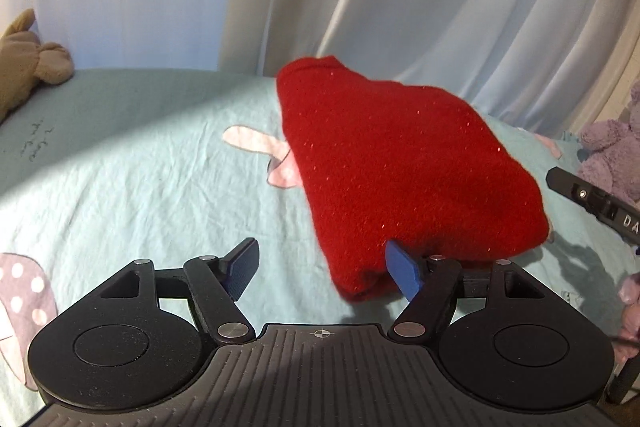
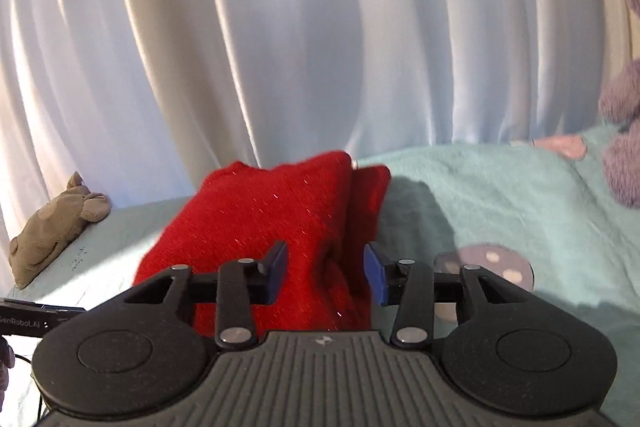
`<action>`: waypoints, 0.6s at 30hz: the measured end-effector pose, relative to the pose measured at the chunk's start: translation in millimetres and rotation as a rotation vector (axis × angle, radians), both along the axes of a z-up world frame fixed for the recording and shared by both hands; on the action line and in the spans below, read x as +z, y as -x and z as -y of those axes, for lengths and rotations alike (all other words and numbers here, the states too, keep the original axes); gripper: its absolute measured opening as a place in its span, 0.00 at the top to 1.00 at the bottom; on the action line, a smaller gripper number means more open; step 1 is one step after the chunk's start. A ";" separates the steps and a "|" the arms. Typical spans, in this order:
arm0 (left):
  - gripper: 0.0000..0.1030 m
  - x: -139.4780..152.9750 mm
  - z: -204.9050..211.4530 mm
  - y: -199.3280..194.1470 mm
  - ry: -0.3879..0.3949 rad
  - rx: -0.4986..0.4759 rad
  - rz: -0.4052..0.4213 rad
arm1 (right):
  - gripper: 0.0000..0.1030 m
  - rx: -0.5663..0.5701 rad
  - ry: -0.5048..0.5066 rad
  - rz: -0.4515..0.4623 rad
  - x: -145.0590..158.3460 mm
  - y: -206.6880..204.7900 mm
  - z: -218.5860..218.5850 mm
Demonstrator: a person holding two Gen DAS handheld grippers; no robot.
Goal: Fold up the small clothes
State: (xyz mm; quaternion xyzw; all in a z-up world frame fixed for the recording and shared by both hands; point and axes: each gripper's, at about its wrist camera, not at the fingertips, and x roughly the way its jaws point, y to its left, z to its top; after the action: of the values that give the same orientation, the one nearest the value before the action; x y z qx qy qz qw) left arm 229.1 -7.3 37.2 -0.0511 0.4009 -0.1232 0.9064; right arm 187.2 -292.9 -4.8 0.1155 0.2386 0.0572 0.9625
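Note:
A folded red knit garment (image 1: 400, 163) with glittery flecks lies on the pale green bedsheet (image 1: 140, 167). My left gripper (image 1: 324, 275) is open at the garment's near left edge, its right finger against the red cloth. In the right wrist view the same garment (image 2: 264, 223) lies bunched in front of my right gripper (image 2: 326, 273), which is open with the red cloth between its blue pads (image 2: 376, 275). The right gripper's black body (image 1: 592, 201) shows at the right edge of the left wrist view.
A brown plush toy (image 1: 28, 63) lies at the far left of the bed and also shows in the right wrist view (image 2: 56, 227). A purple plush toy (image 1: 612, 151) sits at the right. White curtains (image 2: 280, 47) hang behind the bed.

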 end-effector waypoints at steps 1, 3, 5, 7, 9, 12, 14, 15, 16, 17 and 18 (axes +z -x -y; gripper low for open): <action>0.24 2.1 5.2 -3.8 0.009 0.005 0.009 | 0.64 0.031 0.013 0.037 4.1 -1.7 -6.4; 0.17 -0.8 15.6 -14.8 0.019 0.011 0.022 | 0.67 0.094 0.077 0.065 5.0 -6.9 -23.6; 0.17 -10.6 24.0 -26.1 -0.016 0.040 0.003 | 0.72 0.135 0.153 0.074 -1.0 -14.3 -38.7; 0.16 -22.0 27.9 -34.3 -0.020 0.045 -0.034 | 0.74 0.141 0.228 0.037 -11.3 -26.2 -47.2; 0.16 -30.6 27.3 -34.3 0.013 0.046 -0.078 | 0.76 0.145 0.276 -0.044 -24.9 -39.2 -48.2; 0.09 -37.8 32.8 -35.1 -0.042 0.034 -0.069 | 0.80 0.145 0.312 -0.132 -41.9 -33.8 -49.4; 0.09 -35.7 34.4 -30.8 -0.061 0.040 -0.061 | 0.80 0.156 0.365 -0.124 -46.1 -30.4 -53.0; 0.09 -33.8 34.7 -28.0 -0.066 0.036 -0.062 | 0.80 0.158 0.383 -0.125 -46.0 -29.3 -55.5; 0.09 -32.9 34.4 -26.3 -0.070 0.029 -0.064 | 0.80 0.159 0.394 -0.132 -44.8 -28.1 -57.8; 0.08 -31.5 33.6 -23.2 -0.071 0.023 -0.072 | 0.79 0.157 0.398 -0.137 -43.1 -25.9 -59.4; 0.08 -30.8 32.5 -20.3 -0.070 0.011 -0.087 | 0.77 0.154 0.395 -0.146 -41.2 -23.7 -59.9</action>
State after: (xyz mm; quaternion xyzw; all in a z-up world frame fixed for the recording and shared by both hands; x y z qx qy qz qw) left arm 249.4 -39.8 6.4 -0.0268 0.4438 -0.1019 0.8899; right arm 210.8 -233.0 -46.0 -0.0898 0.3223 0.0742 0.9395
